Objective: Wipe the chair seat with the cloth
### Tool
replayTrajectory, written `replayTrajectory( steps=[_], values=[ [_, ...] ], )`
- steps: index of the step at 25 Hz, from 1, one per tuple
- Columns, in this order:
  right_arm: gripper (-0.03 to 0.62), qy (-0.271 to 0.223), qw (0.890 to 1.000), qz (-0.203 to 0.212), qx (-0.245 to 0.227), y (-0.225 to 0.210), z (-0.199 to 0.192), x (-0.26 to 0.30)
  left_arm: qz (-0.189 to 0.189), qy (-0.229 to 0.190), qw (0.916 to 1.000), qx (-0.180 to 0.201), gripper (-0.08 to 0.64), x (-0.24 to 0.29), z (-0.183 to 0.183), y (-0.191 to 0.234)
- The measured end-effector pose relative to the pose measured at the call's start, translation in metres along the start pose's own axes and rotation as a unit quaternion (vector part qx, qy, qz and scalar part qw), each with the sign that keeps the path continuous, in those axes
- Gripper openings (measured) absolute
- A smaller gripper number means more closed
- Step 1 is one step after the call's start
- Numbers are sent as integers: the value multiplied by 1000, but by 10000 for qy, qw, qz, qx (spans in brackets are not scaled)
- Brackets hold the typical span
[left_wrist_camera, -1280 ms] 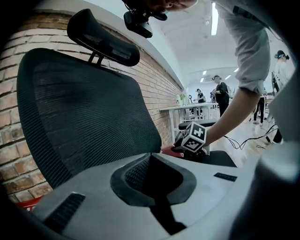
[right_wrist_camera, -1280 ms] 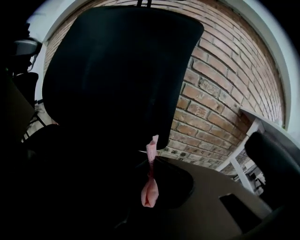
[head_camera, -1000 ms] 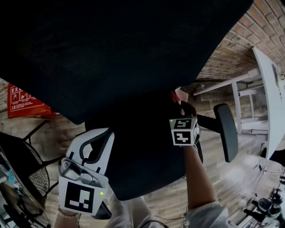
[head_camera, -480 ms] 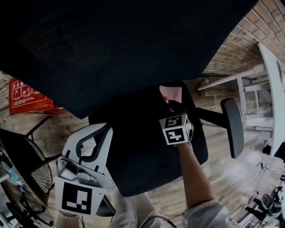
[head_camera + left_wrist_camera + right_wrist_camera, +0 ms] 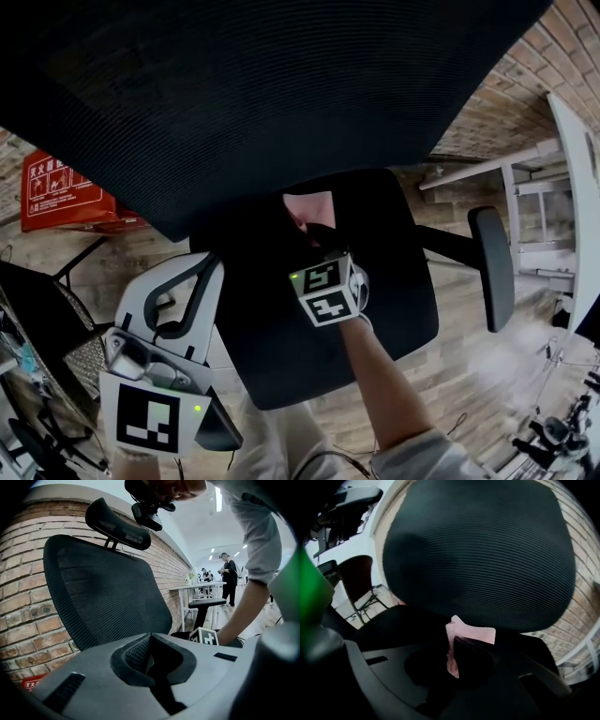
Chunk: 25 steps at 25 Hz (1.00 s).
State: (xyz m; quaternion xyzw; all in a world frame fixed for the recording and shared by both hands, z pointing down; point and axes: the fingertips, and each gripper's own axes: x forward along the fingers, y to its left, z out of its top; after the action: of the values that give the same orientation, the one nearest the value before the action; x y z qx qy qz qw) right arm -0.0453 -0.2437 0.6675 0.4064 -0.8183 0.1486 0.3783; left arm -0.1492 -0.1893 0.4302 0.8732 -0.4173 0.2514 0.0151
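The right claw is clenched on a small pink terry cloth. In the right gripper view a strip of the fabric runs down between the two closed jaws and a folded corner stands up above them. In the head view the cloth sits in the middle of the frame, over the rear part of the black padded chair seat. It is just below the lower edge of the black mesh backrest, which fills the whole upper half of that view. Whether the cloth presses on the seat or hangs just above it cannot be told. The person's bare forearm reaches up from the bottom edge to the right claw's marker cube. The left claw is clenched with nothing in it; its jaws meet along a dark seam in the left gripper view. In the head view it is at the lower left of the frame, beside the seat's left edge and apart from the cloth. A black padded armrest stands off the seat at the right of the frame, and a white worktop runs along the right edge. A red printed sign lies at the left edge on the wooden plank floor. A red brick wall stands behind the chair in the left gripper view.
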Motion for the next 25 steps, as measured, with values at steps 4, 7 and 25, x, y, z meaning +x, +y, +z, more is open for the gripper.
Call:
replayTrajectory(
  steps=[4,7,25],
  values=[
    [55,-143,9986,441,-237,46,15,4,113,22,9999,-68,18,-6,-2,3],
    [55,-215,9966,717,-337,76,23,3,157,16,9999,-62,18,-11,-1,6],
    [55,-263,9733,2140,-791,201,-2,-34,392,-13,9990,-222,18,-23,0,16]
  ],
)
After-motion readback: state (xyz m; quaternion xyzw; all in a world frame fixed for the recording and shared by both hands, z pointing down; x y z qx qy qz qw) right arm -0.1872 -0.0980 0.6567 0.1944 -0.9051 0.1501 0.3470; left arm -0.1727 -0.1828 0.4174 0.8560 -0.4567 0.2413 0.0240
